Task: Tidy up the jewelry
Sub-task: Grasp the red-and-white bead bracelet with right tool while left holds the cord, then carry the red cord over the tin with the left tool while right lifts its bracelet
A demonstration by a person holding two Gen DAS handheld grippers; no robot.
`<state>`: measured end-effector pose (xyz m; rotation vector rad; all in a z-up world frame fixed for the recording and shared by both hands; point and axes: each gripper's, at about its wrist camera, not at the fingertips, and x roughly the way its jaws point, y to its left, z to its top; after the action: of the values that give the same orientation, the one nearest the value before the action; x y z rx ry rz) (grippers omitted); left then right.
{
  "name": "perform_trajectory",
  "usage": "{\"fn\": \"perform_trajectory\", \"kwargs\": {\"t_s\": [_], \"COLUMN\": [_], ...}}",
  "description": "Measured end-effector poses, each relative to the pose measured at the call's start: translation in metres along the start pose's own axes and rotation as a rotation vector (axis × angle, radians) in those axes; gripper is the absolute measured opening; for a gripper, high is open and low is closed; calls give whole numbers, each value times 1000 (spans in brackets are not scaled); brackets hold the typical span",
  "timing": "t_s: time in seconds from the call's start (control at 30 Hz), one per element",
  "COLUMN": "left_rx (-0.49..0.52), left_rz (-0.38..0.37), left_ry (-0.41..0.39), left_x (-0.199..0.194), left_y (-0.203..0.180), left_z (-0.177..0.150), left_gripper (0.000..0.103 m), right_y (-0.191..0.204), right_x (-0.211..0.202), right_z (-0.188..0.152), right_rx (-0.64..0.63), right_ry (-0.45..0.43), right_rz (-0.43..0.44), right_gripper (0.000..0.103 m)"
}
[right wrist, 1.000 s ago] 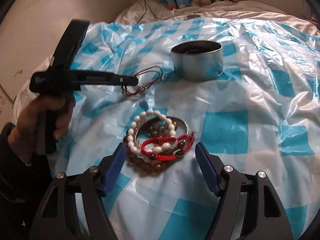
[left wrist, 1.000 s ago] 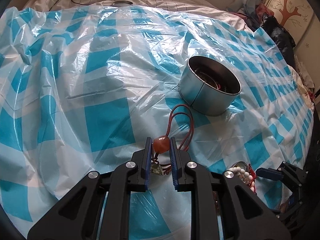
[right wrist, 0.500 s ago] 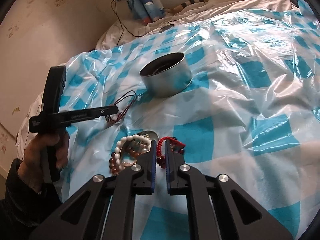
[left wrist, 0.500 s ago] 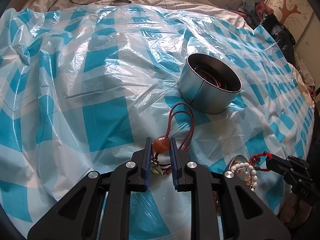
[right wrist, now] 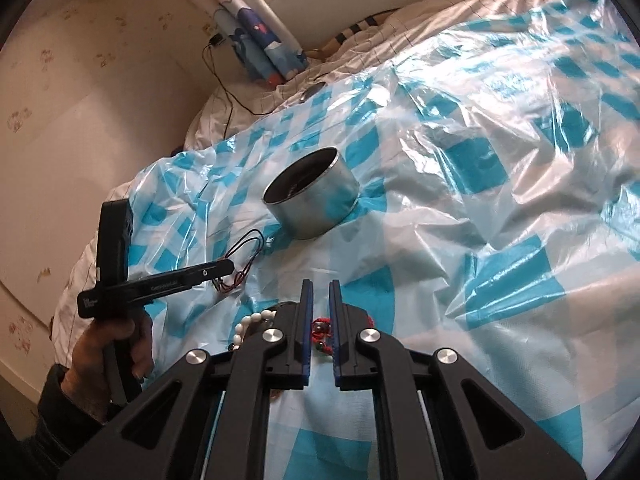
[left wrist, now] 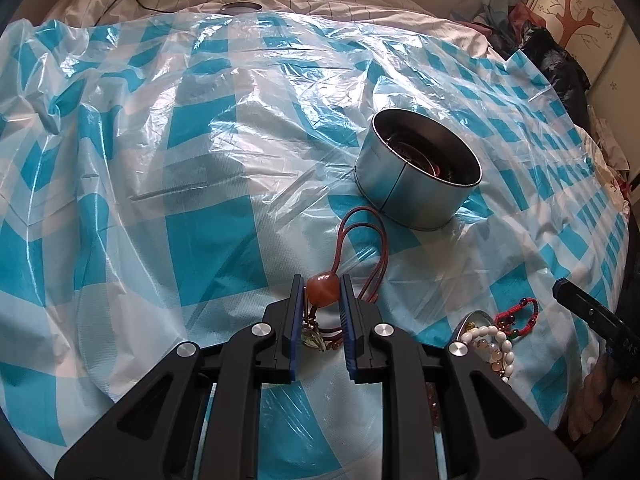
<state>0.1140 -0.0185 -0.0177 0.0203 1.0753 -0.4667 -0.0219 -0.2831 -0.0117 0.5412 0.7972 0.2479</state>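
Note:
My left gripper (left wrist: 322, 280) is shut on the amber bead (left wrist: 322, 289) of a brown cord necklace (left wrist: 370, 236) that trails on the sheet toward a round metal tin (left wrist: 416, 174). The tin (right wrist: 314, 198) holds dark jewelry. My right gripper (right wrist: 320, 286) is shut on a red woven bracelet (right wrist: 320, 330); in the left wrist view the bracelet (left wrist: 520, 316) hangs lifted beside a pile with a white bead bracelet (left wrist: 494, 338). The white beads (right wrist: 250, 322) also show left of my right fingers.
A crinkled blue-and-white checked plastic sheet (left wrist: 200, 160) covers a bed. A black cable (right wrist: 224, 80) and blue rolled items (right wrist: 264, 48) lie by the wall. Dark clothes (left wrist: 556, 56) pile at the far right.
My right gripper closed on the red bracelet and lifted it off the pile, tilting up. My left gripper stayed shut on the amber bead, almost unmoved.

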Motion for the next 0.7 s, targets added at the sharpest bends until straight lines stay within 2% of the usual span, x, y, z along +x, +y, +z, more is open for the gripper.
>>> {"fn": "perform_trajectory", "kwargs": {"t_s": [0.03, 0.07, 0.13, 0.33, 0.37, 0.43, 0.47, 0.6, 0.7], "left_rx": [-1, -5, -11, -14, -13, -12, -13, -26, -56], "left_rz": [0, 0, 0, -1, 0, 0, 1, -16, -63], "left_ry": [1, 3, 3, 10, 11, 13, 15, 18, -2], "left_x": [0, 0, 0, 3, 4, 5, 6, 7, 3], "left_y": [0, 1, 2, 3, 3, 3, 3, 6, 11], "left_z": [-1, 0, -1, -1, -1, -1, -1, -1, 0], "left_gripper": [16, 16, 16, 16, 16, 16, 16, 16, 14], "right_y": [-1, 0, 8, 22, 22, 23, 22, 18, 7], "right_x": [2, 3, 4, 30, 33, 36, 37, 26, 12], "right_z": [0, -1, -3, -15, -17, -19, -19, -17, -9], "right_rx": [2, -4, -64, -213, -229, -258, -256, -202, -93], "right_ry": [8, 6, 3, 84, 91, 96, 109, 71, 11], "right_rz": [-13, -42, -96, -244, -260, -286, -275, -179, -52], "right_gripper": [34, 58, 60, 60, 58, 32, 9, 5, 5]}}
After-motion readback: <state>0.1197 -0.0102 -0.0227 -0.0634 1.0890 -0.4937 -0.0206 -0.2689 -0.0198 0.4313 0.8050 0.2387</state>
